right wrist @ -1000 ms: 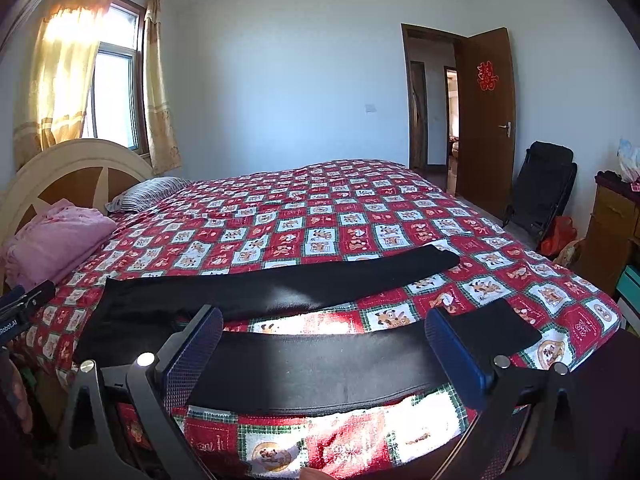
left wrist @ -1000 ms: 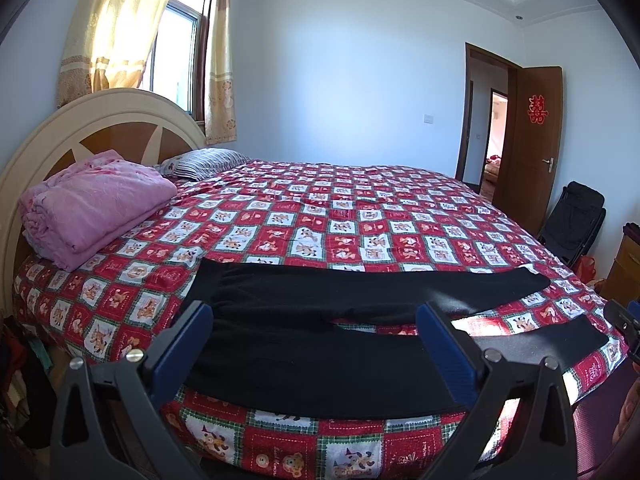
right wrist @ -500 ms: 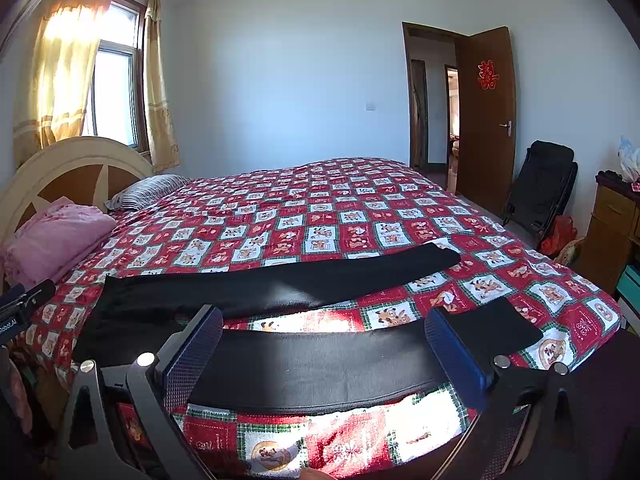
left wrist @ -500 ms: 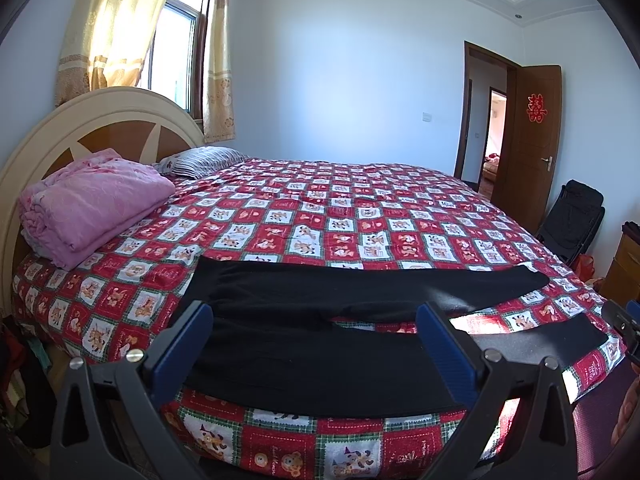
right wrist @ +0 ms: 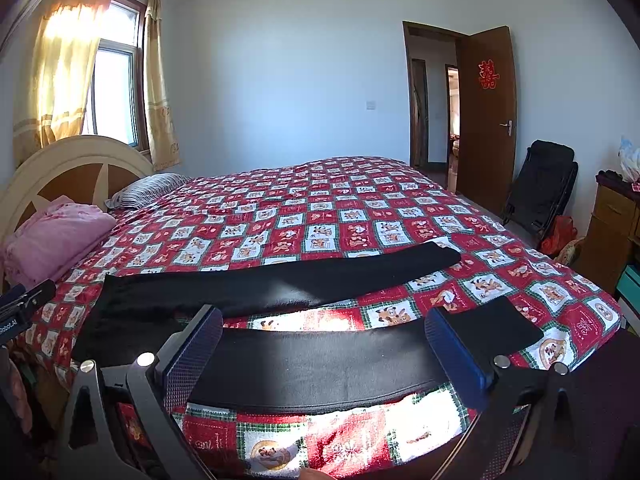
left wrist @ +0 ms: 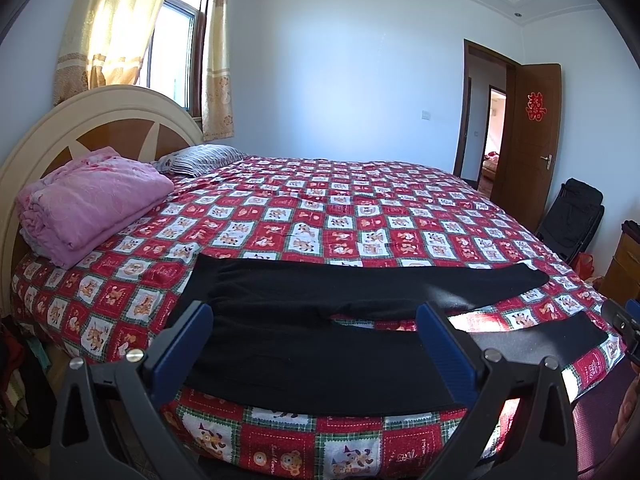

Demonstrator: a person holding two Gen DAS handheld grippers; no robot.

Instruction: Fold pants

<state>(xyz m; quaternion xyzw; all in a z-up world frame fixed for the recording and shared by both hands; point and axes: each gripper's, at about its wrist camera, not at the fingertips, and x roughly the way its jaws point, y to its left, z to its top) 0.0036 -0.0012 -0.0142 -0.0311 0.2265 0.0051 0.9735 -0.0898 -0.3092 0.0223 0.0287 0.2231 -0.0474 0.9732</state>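
Hovering with both sets of jaws spread wide and holding nothing, I am keeping my left gripper [left wrist: 314, 332] and right gripper [right wrist: 324, 336] just short of the pants [left wrist: 320, 344], which are lying flat ahead of them on the bed [left wrist: 320, 208].

A home bedroom; big bed [left wrist: 360, 216] w/ red patchwork cartoon quilt, arched cream-and-wood headboard [left wrist: 100, 128]; striped pillow [left wrist: 200, 160] and folded pink blanket [left wrist: 92, 204] at the head end; window [right wrist: 116, 96] w/ yellow curtains; brown wooden door [right wrist: 486, 116] ajar w/ red paper decoration; wood dresser [right wrist: 612, 232] at rt; folded black chair [right wrist: 540, 188] against the wall.
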